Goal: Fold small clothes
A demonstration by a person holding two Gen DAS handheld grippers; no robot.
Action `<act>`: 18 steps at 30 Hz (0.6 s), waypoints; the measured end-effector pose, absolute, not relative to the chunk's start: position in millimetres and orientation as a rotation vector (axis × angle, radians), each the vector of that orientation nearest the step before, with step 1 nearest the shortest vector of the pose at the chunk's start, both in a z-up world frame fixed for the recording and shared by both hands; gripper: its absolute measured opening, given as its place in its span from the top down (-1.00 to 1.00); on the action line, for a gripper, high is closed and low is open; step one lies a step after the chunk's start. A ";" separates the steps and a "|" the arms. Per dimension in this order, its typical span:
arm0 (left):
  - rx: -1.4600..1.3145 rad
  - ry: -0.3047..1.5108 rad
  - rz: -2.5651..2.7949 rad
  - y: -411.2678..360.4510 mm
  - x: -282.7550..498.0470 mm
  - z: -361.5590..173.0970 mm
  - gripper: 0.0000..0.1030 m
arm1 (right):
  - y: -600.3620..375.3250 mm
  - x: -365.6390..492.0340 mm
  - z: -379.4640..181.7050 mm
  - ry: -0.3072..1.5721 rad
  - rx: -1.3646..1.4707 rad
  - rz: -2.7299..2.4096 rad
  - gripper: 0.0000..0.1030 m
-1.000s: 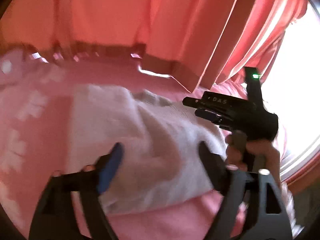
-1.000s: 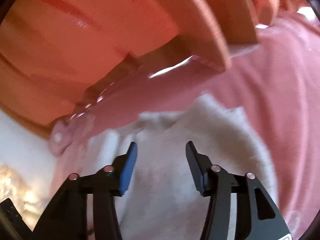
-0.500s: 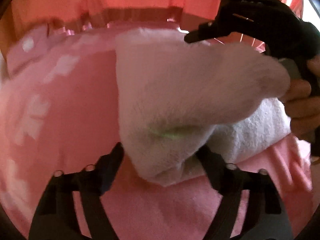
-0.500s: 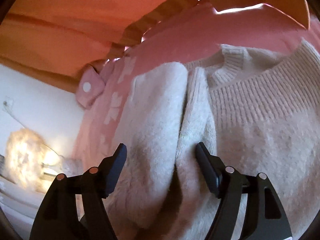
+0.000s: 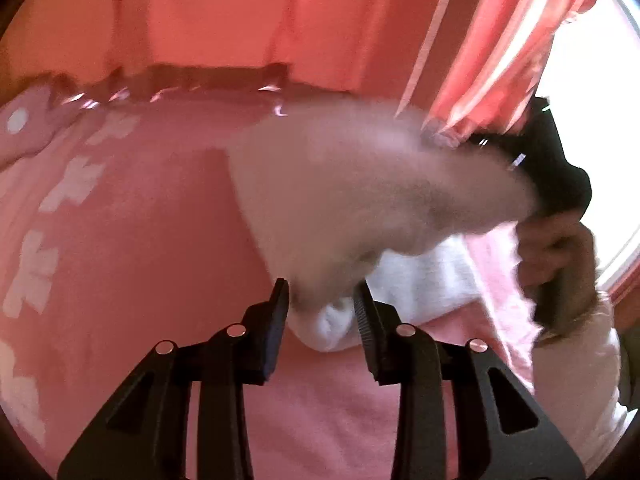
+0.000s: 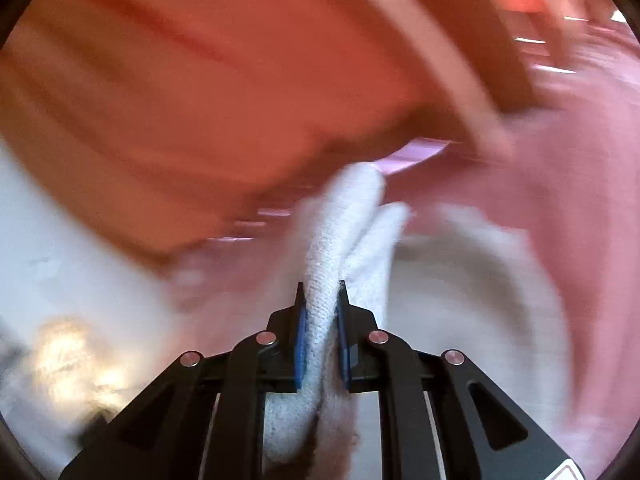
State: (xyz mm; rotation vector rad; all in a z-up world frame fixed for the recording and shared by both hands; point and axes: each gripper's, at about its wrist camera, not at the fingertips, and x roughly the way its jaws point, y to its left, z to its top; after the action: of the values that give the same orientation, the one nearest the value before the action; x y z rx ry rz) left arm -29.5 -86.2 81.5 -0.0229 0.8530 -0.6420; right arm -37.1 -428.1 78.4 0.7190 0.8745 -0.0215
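A small white knitted sweater (image 5: 352, 200) lies on a pink bedspread (image 5: 132, 240), its upper part lifted and blurred. My left gripper (image 5: 322, 300) has its jaws closed in on a fold of the sweater's lower edge. My right gripper (image 6: 322, 312) is shut on a bunched white fold of the sweater (image 6: 344, 232), which sticks up between the blue pads. In the left wrist view the right gripper's black body (image 5: 556, 168) and the hand holding it are at the right, raising the sweater's far part.
Orange-red curtains (image 5: 280, 20) hang behind the bed. A bright window (image 5: 592, 120) is at the right. White flower patches (image 5: 72, 184) mark the bedspread's left side. A lit lamp (image 6: 76, 364) glows low left in the right wrist view.
Both grippers went from open around the sweater to closed on its folds. The right gripper is lifting its fold, and both views are now motion-blurred.
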 end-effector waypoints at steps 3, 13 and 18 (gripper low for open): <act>0.046 0.845 -0.661 -108.8 -34.8 76.3 0.33 | -448.5 -35.3 41.4 0.970 0.789 -0.031 0.75; 0.029 0.910 -0.645 -101.7 -51.1 56.9 -0.02 | -442.7 -96.4 77.9 0.833 0.843 0.054 -0.11; 0.067 0.924 -0.608 -113.8 -44.8 44.4 -0.01 | -411.2 -113.4 58.1 0.952 0.785 0.059 -0.13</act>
State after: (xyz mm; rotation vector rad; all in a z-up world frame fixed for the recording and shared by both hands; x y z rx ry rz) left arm -44.8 -113.8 44.4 0.0666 0.9237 -0.6078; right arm -113.4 -411.2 58.1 0.7845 0.9518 0.0593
